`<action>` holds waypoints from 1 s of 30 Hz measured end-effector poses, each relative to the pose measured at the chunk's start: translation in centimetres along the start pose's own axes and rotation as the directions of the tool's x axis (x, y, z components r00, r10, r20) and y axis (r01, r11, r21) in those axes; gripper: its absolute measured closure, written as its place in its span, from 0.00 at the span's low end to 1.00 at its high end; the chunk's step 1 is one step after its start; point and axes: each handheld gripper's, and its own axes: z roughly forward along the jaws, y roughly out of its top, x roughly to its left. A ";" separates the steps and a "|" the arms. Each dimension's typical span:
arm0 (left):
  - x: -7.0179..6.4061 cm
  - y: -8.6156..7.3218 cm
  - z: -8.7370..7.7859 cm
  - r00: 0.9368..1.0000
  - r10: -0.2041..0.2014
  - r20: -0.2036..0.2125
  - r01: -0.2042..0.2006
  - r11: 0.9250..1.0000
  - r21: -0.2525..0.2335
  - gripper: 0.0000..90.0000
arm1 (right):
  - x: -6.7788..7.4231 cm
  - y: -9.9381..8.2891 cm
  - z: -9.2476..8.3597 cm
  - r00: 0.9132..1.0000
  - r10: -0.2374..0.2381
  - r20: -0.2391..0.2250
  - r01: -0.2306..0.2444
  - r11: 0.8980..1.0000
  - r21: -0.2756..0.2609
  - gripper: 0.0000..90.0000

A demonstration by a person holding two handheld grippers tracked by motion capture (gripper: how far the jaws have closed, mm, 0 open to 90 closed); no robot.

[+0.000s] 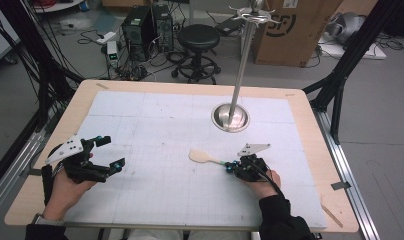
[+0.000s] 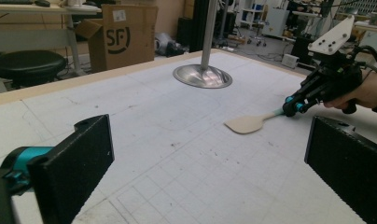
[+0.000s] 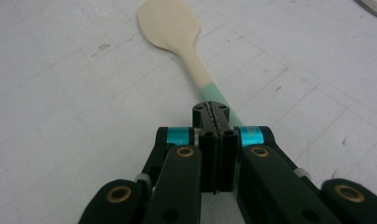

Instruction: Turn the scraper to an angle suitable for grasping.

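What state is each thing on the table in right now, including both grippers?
Wooden spatula: flat on the table, green handle end in the shut right gripper.
Right gripper: shut on the spatula handle.
Left gripper: jaws wide open, holding nothing.
Metal stand: upright, hooks bare.

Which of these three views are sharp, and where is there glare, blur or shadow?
High view: even light, soft overall, the spatula small but legible. Left gripper view: glare on the metal stand base, its own near jaws soft. Right gripper view: the right tool sharp, shut on the spatula handle; faint shadow beneath, far blade slightly soft.
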 end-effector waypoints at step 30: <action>-0.4 -1.1 -1.3 0.999 0.003 -0.042 -0.001 0.999 0.051 0.02 | -0.4 7.4 8.3 0.999 0.037 0.011 -0.037 0.999 -0.029 1.00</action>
